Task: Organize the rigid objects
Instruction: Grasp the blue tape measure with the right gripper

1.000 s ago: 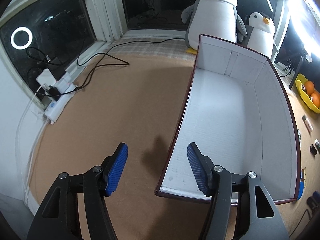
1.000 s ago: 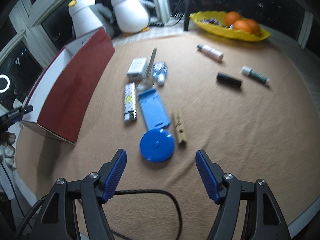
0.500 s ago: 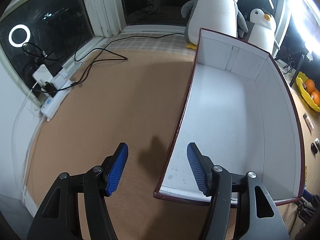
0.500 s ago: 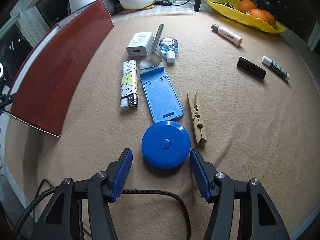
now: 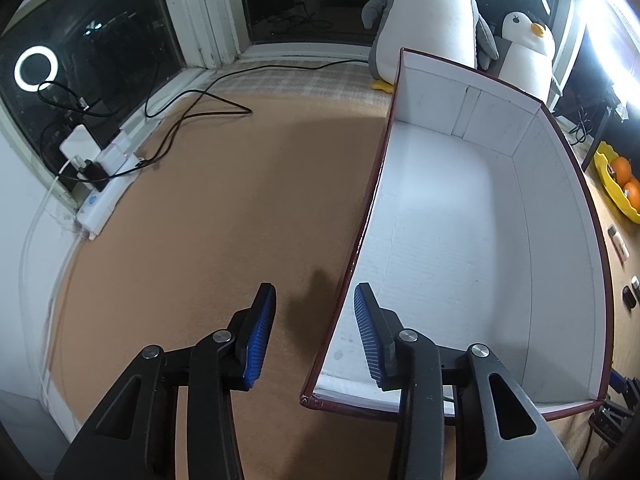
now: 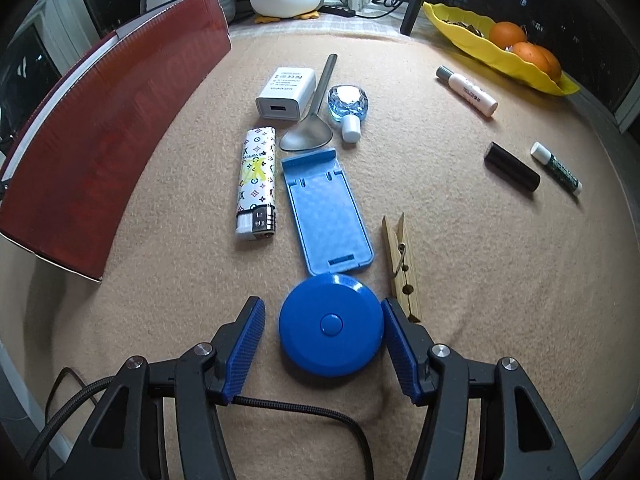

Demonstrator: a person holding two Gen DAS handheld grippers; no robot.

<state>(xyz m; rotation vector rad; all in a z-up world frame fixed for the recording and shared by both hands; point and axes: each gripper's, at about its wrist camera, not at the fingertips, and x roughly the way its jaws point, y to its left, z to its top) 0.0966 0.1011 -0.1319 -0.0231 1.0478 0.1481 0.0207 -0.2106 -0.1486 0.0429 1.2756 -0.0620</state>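
My right gripper (image 6: pixel 324 340) is open, its blue pads on either side of a round blue tape measure (image 6: pixel 330 325) lying on the tan mat; whether they touch it I cannot tell. Beyond it lie a blue phone stand (image 6: pixel 326 210), a wooden clothespin (image 6: pixel 402 262), a patterned lighter (image 6: pixel 257 182), a spoon (image 6: pixel 312 120), a white charger (image 6: pixel 286 93) and a small clear bottle (image 6: pixel 347 106). My left gripper (image 5: pixel 316 332) is open and empty, straddling the left wall of the red box (image 5: pixel 460 240) with a white, empty inside.
The red box (image 6: pixel 108 128) stands left of the objects. A white tube (image 6: pixel 468 90), a black tube (image 6: pixel 512 166) and a green-capped stick (image 6: pixel 556 168) lie to the right. A yellow fruit dish (image 6: pixel 500 52), plush penguins (image 5: pixel 436 20), cables and a power strip (image 5: pixel 108 184).
My right gripper has moved forward and down over the blue tape measure and its jaws have narrowed around it. My left gripper has narrowed slightly and shifted a little toward the box.
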